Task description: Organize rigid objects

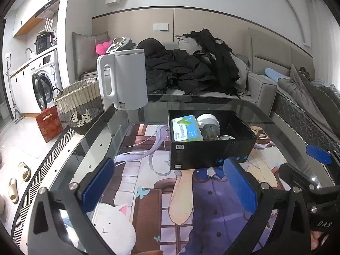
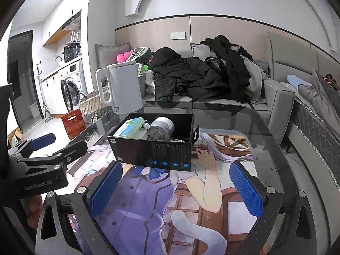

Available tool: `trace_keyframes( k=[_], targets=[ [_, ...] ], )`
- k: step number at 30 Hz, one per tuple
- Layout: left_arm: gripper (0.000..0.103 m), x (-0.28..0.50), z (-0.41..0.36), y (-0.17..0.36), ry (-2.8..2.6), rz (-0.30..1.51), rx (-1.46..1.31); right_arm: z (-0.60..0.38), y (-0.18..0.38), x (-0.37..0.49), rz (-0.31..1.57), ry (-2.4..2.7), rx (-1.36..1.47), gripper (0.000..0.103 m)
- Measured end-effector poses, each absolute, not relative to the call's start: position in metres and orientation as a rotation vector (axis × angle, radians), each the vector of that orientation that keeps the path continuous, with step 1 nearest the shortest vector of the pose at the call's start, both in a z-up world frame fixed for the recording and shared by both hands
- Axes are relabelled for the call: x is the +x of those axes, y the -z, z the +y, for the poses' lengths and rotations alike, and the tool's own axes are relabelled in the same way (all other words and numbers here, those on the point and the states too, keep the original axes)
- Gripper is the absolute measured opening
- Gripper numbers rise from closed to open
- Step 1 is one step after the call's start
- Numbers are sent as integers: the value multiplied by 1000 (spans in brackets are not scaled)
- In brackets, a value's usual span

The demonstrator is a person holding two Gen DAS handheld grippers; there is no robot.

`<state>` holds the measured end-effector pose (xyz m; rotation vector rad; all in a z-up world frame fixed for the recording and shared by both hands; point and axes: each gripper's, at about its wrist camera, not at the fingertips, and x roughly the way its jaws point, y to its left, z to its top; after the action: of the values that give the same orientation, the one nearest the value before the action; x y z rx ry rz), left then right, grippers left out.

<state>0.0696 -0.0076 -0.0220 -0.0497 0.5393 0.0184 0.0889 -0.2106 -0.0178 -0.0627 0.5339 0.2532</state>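
Note:
A black open box [image 1: 212, 150] stands on the glass table [image 1: 148, 104], also seen in the right wrist view [image 2: 153, 150]. Inside lie a green and blue pack [image 1: 187, 128] [image 2: 128, 127], a white-capped clear jar [image 1: 209, 125] [image 2: 160, 128] and a small round metal lid [image 1: 227, 137]. My left gripper [image 1: 170, 182] is open and empty, just in front of the box. My right gripper [image 2: 175, 188] is open and empty, also in front of the box. The right gripper shows at the right of the left wrist view [image 1: 301, 170]; the left gripper shows at the left of the right wrist view [image 2: 48, 146].
A white electric kettle [image 1: 125, 78] [image 2: 121, 87] stands at the table's far left. A printed mat [image 1: 170, 201] lies under the glass. Behind is a sofa with dark clothes [image 1: 191, 72]. A wicker basket [image 1: 80, 104] and a red box [image 1: 48, 123] sit on the floor at left.

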Motion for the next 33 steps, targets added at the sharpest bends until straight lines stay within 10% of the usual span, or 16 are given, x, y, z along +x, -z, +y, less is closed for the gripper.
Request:
trace_keyframes(
  k=[33],
  targets=[
    [103, 73, -12, 25, -29, 551, -25, -204, 20, 79, 538, -276, -69, 102]
  ],
)
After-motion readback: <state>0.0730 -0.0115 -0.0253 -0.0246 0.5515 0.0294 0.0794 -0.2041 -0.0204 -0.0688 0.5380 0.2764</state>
